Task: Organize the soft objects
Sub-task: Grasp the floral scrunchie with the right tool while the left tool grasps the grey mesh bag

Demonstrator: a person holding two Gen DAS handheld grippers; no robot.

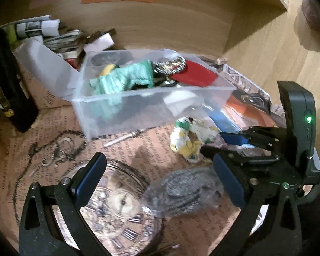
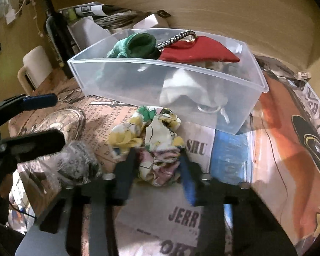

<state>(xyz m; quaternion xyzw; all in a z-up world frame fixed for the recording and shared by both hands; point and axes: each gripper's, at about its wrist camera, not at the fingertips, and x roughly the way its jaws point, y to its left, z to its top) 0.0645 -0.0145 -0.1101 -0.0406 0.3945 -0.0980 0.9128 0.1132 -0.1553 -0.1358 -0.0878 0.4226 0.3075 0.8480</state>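
Observation:
A clear plastic bin (image 1: pixel 138 108) (image 2: pixel 256 81) holds a green cloth (image 1: pixel 125 79) (image 2: pixel 138 45), a red pouch (image 1: pixel 194 73) (image 2: pixel 198 51), a striped band and a white cloth (image 2: pixel 185 93). A crumpled floral cloth (image 2: pixel 157 145) (image 1: pixel 192 140) lies in front of the bin. My right gripper (image 2: pixel 157 166) (image 1: pixel 217 143) is shut on the floral cloth. My left gripper (image 1: pixel 157 181) is open over a grey bundle in clear wrap (image 1: pixel 185 189) (image 2: pixel 76 162), not touching it.
The table has a printed newspaper-style cover (image 1: pixel 121 149). A metal chain (image 1: pixel 53 149) and a thin metal rod (image 1: pixel 121 138) lie left of the bin. A dark bottle (image 2: pixel 55 32), a white mug (image 2: pixel 34 66) and stacked papers (image 1: pixel 59 36) stand behind.

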